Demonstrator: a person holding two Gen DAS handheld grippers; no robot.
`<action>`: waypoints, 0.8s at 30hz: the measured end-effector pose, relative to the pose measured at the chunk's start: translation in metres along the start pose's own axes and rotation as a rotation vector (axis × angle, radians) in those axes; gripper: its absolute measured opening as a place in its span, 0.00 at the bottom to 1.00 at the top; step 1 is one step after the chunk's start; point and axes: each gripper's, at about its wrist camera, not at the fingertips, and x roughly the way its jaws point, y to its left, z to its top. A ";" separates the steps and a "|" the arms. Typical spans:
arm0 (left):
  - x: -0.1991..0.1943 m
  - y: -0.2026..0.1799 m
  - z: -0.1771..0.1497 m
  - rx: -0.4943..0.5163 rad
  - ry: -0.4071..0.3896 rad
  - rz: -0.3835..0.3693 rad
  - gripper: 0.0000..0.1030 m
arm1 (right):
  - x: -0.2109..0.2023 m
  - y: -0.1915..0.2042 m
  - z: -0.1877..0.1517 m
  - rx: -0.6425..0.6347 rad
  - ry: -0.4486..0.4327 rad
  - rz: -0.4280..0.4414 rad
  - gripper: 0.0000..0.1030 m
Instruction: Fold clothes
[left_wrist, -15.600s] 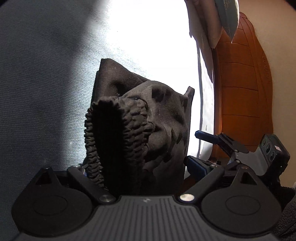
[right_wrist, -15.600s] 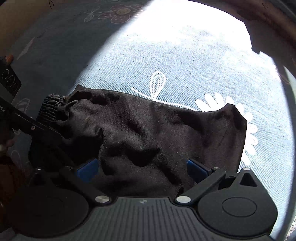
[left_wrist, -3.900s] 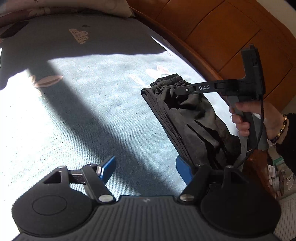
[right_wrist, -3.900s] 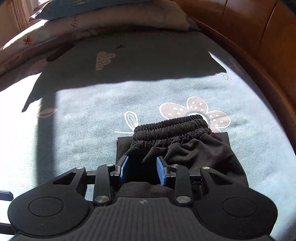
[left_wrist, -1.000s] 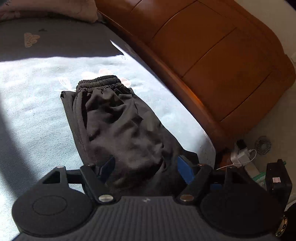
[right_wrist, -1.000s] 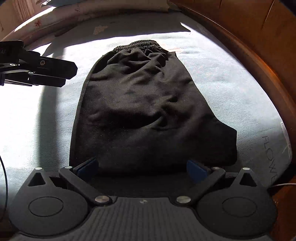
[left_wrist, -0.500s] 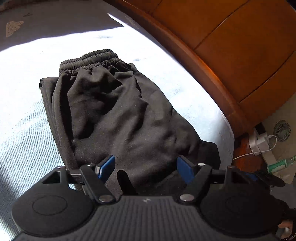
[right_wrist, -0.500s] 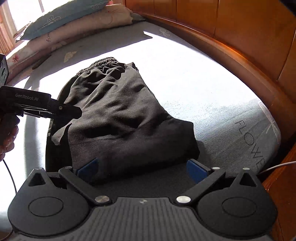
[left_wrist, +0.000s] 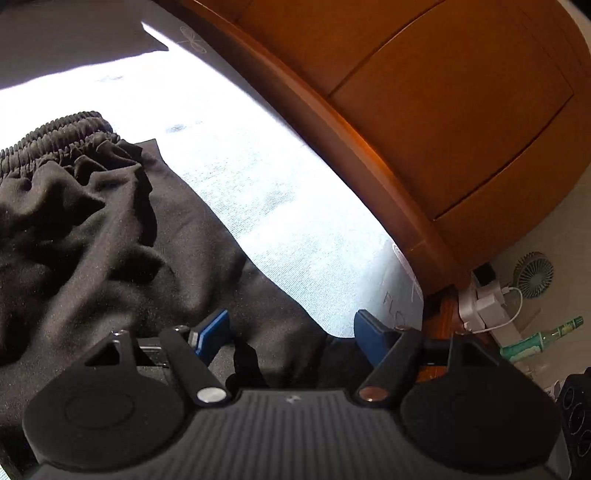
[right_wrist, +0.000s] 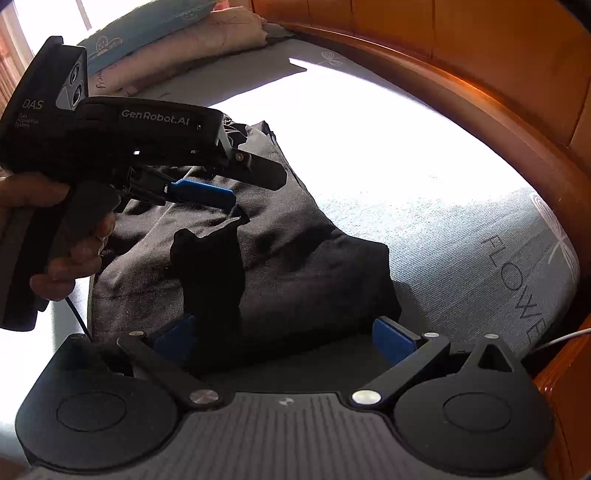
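Bed: grey-blue sheet, sunlit, wooden frame along the far side.
Shorts: black, flat on the bed, waistband at the far end, near hem by both grippers.
Left gripper: jaws apart, just over the shorts, gripping nothing.
Right gripper: jaws wide, hem between them, pads not pressing.
Bottle: green, on the floor.

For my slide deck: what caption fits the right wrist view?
Both grippers, left and right, open over black shorts on a sunlit bed.
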 end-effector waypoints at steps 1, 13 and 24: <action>0.002 -0.002 0.003 0.013 -0.011 0.024 0.73 | 0.000 -0.001 0.000 0.007 0.001 0.000 1.00; 0.016 -0.022 0.017 0.113 -0.028 0.137 0.77 | 0.004 -0.007 0.005 0.046 0.045 0.033 1.00; -0.023 0.004 -0.030 -0.015 -0.018 0.241 0.77 | 0.010 -0.003 0.020 0.041 0.052 0.041 1.00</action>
